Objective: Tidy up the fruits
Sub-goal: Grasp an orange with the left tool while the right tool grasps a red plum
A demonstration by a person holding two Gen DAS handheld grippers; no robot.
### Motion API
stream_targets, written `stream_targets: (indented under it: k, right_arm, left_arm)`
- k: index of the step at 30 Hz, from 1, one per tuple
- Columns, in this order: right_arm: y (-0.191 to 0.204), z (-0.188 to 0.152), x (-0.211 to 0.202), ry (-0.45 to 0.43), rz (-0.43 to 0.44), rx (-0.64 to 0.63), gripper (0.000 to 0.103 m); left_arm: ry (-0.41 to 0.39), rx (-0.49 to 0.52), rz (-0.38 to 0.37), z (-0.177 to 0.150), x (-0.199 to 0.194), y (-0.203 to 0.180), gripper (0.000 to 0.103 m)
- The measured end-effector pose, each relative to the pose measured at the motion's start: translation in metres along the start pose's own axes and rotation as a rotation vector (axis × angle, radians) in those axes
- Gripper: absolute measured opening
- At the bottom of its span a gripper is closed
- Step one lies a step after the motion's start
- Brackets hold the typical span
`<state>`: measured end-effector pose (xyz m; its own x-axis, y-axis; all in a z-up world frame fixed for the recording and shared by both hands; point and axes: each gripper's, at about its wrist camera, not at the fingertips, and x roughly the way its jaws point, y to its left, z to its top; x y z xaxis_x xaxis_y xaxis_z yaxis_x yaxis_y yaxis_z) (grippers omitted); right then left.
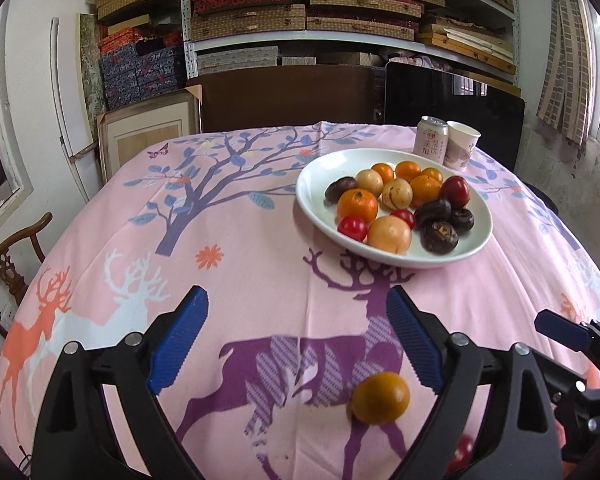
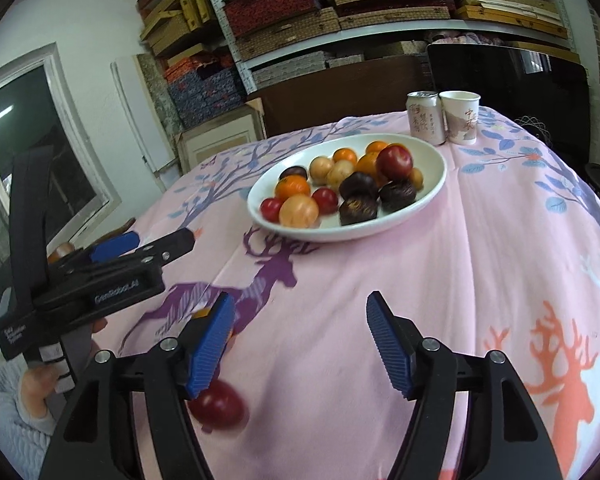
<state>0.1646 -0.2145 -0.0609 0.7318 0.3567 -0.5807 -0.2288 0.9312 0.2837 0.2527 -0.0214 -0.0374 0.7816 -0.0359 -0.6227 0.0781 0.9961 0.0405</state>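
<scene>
On the tabletop: the white plate (image 1: 394, 258) is my landmark here, sitting on the pink deer-print cloth (image 1: 236, 240), and everything gets placed against it.
Plate contents: heaped with fruit; oranges (image 1: 357, 205), small red ones (image 1: 352, 227), pale tan round ones (image 1: 389, 235) and dark wrinkled ones (image 1: 439, 236), all inside the rim.
Loose yellow-orange fruit (image 1: 380, 398): on the cloth, well apart from the plate on my near side, lying between my left fingers and closer to the right-hand one, not touching either that I can see.
Loose red fruit (image 2: 218, 404): also on the cloth on the near side of the plate, blurred, partly hidden behind my right tool's left-hand finger (image 2: 212, 344).
Left gripper (image 1: 296, 340): fingers spread wide, gripping nothing, hovering over the purple deer just short of the plate.
Right gripper (image 2: 300, 346): fingers spread wide too, nothing between them, only bare cloth in the gap, with the plate straight ahead.
Behind the plate: a drink can (image 2: 426, 117) and a paper cup (image 2: 462, 116) standing upright just beside each other on the far side.
Right camera's extra: my left tool shows off to the plate's left, my hand (image 2: 36, 386) wrapped round its grip.
</scene>
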Motion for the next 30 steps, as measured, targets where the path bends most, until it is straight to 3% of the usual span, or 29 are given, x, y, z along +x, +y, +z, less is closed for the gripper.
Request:
stream_targets:
  k: [6, 15, 26, 29, 30]
  right_arm:
    - [0.014, -0.015, 0.001, 0.06, 0.059, -0.038, 0.073]
    - [0.046, -0.027, 0.007, 0.141, 0.128, -0.175, 0.073]
    - [0.057, -0.035, 0.02, 0.224, 0.124, -0.222, 0.072]
    - [0.059, -0.036, 0.026, 0.252, 0.117, -0.233, 0.062]
    - [0.059, -0.036, 0.027, 0.262, 0.115, -0.233, 0.052]
  left_arm:
    - [0.029, -0.005, 0.025, -0.012, -0.001, 0.011, 0.091]
    - [0.066, 0.04, -0.016, -0.029, -0.005, 0.009, 0.092]
    - [0.081, 0.031, -0.016, -0.028, -0.002, 0.011, 0.091]
    - [0.086, 0.034, -0.018, -0.029, -0.001, 0.011, 0.092]
    - [0.087, 0.035, -0.019, -0.029, -0.001, 0.01, 0.092]
